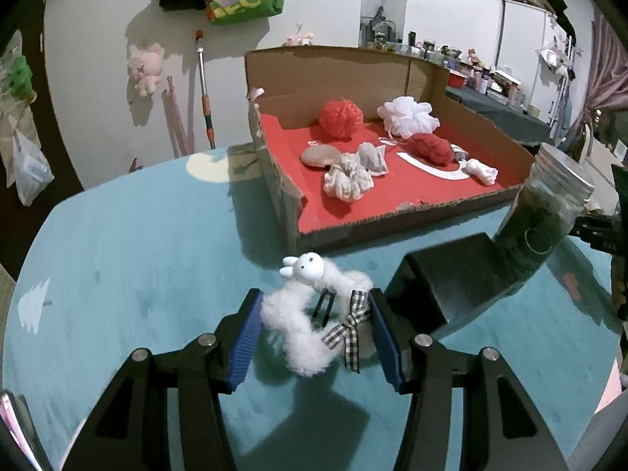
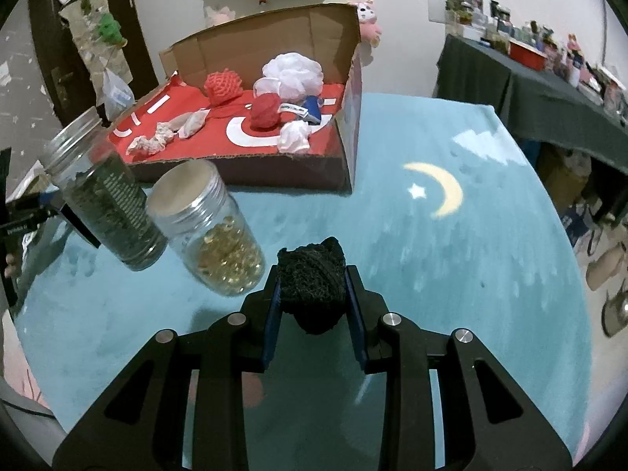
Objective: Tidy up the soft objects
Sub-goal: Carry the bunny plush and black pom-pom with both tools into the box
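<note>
items on the far shelf (image 1: pixel 482 70) are too small to identify (just clutter).

Dim indoor light, hard shadows, fisheye-warped vignetted edges.

black yarn ball (image 2: pixel 312 282) between tongs (image 2: pixel 313 294)

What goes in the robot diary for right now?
left gripper: holds fluffy bunny scrunchie | right gripper: holds black mesh ball | cardboard box: ahead
</note>
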